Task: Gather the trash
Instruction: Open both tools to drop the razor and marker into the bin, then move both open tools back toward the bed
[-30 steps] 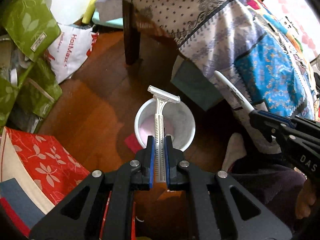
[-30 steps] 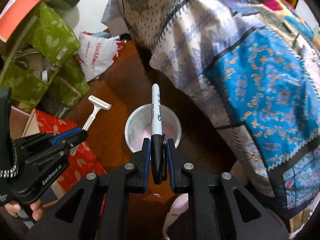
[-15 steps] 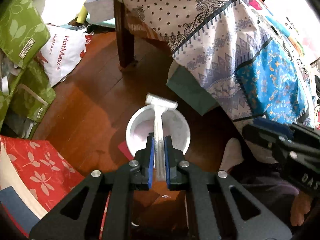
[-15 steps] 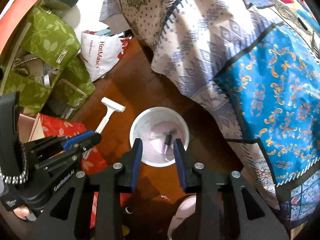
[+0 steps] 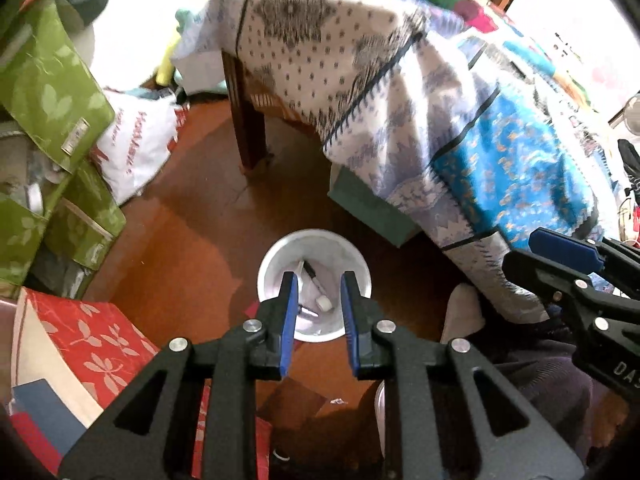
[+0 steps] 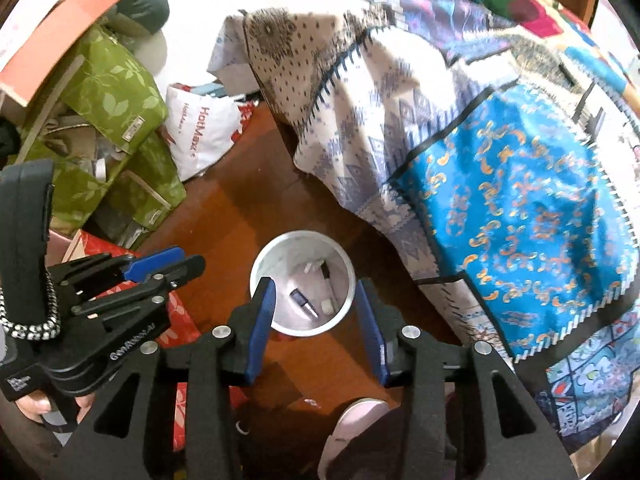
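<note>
Now drop step: left gripper [image 5: 316, 300] and right gripper [image 6: 314, 312] both apart, empty, above white bin [image 5: 276, 256] holding marker [image 5: 314, 278]. Next: seek more trash.

a: how is the left gripper [image 5: 316, 300] set?
b: jaws apart, blue pads facing each other, nothing between them, pointing down.
a: the right gripper [image 6: 314, 308]?
b: jaws spread wider, also empty and aimed downward. the two sit side by side, close, and fingers [image 6: 38, 406] wrap the left one's handle.
</note>
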